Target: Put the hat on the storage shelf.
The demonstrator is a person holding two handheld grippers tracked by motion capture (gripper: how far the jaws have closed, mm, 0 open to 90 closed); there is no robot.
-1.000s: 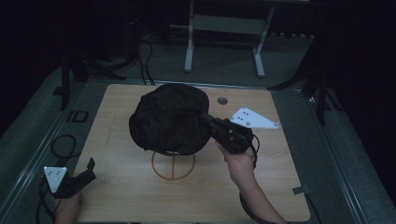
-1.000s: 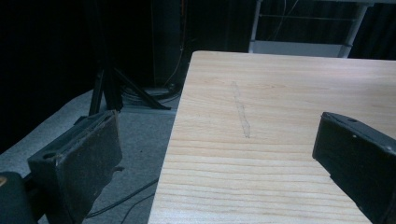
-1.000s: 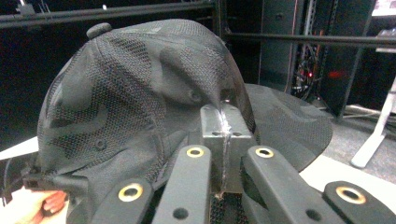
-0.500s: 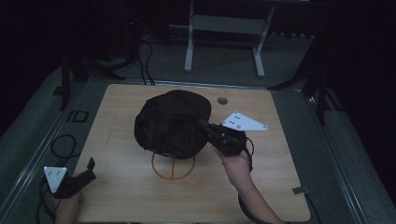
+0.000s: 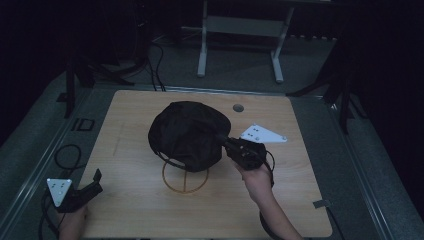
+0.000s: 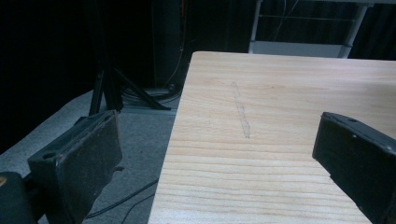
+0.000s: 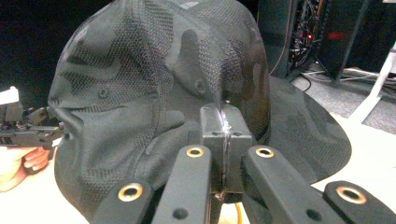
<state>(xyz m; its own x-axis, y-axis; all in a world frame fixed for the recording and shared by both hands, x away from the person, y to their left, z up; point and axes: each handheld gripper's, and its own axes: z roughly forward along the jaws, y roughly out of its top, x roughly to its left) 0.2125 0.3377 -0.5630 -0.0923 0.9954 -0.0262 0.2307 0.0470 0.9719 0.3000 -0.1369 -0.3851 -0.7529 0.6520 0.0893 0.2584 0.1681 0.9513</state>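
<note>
Cap [image 5: 189, 134], black with a mesh-textured crown and a curved brim, sits over a round wire stand [image 5: 185, 178] near the middle of the wooden table [image 5: 125, 115], its crown raised above the stand's ring base. The right gripper [image 5: 224, 140] has its jaws pressed together on a fold of the cap's fabric (the pinch is plain in the right gripper view [image 7: 223, 122]). The left gripper [image 5: 95, 181] rests at the table's near left corner, well apart from the cap, its jaws spread wide with bare wood between them [image 6: 217, 154].
</note>
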